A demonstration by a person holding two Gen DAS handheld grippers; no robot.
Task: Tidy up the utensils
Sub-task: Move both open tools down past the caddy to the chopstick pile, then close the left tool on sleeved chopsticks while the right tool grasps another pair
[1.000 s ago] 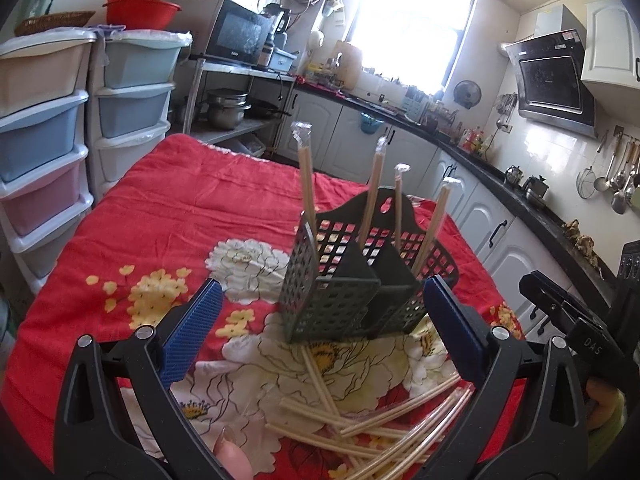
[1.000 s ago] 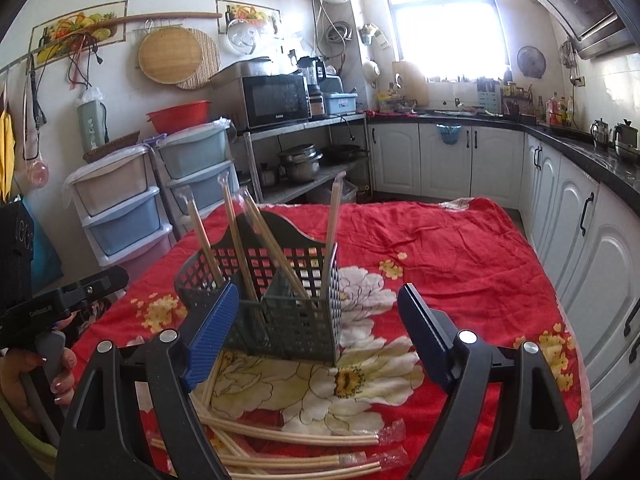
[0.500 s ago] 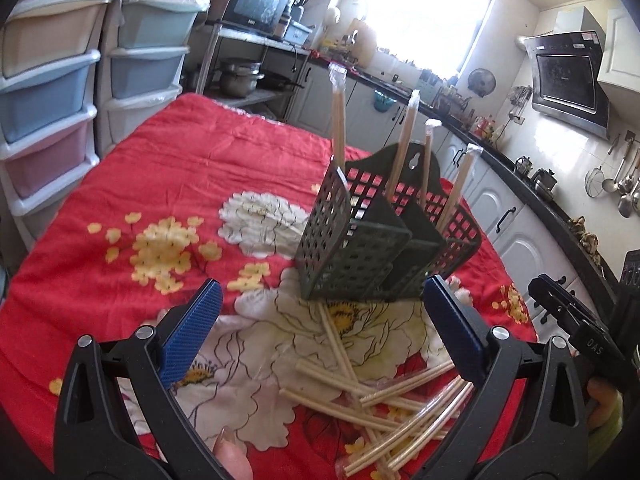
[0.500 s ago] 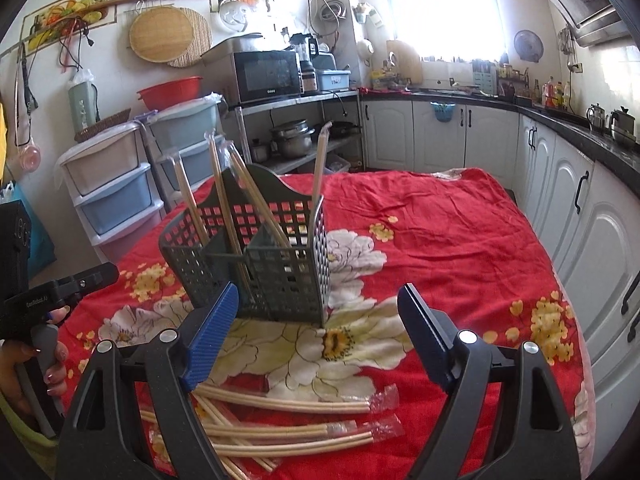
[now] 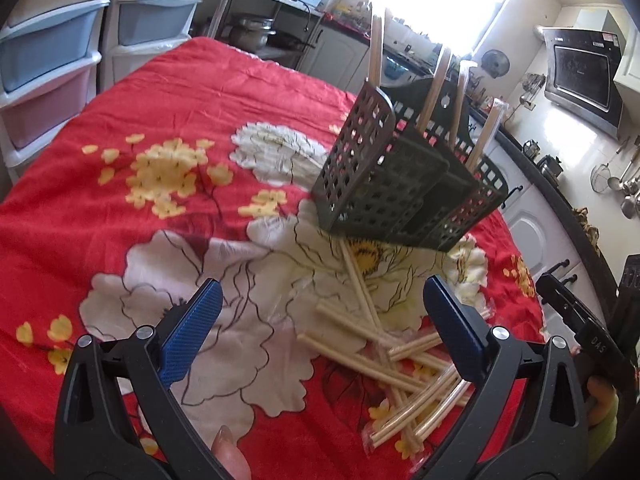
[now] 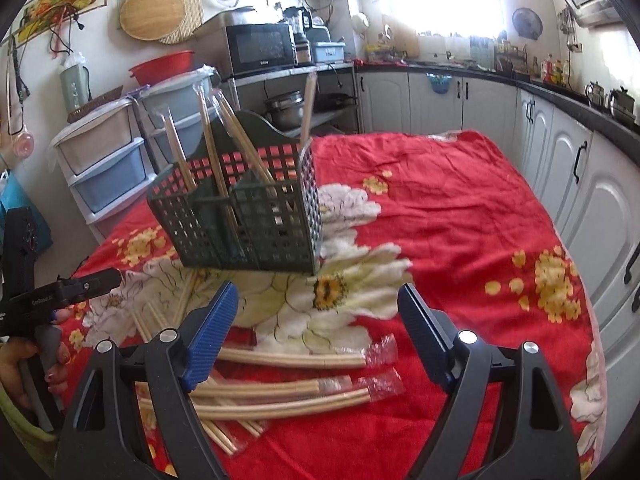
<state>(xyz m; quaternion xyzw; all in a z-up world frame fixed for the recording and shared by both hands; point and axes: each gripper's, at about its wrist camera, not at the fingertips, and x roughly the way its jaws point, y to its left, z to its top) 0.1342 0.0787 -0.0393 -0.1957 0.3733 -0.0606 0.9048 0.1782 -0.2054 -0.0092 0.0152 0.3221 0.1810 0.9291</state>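
Both grippers have their blue-padded tongs spread wide apart with nothing between them: left gripper (image 5: 320, 328) and right gripper (image 6: 316, 330) each hover low over the table. Biggest thing around is the red floral tablecloth (image 5: 168, 128), which covers the whole tabletop. On it sits the dark green slotted utensil caddy (image 6: 244, 220), at about 11 o'clock from the right gripper and roughly 1 o'clock from the left one, with several wrapped chopsticks (image 6: 208, 140) standing tilted in its compartments. A loose pile of wrapped chopstick pairs (image 6: 288, 384) lies crisscrossed on the cloth just in front of the caddy, right under the right gripper's tongs and off at 4 o'clock from the left gripper's. Their clear wrapper ends (image 6: 380, 354) stick out toward 3 o'clock in the right wrist view.
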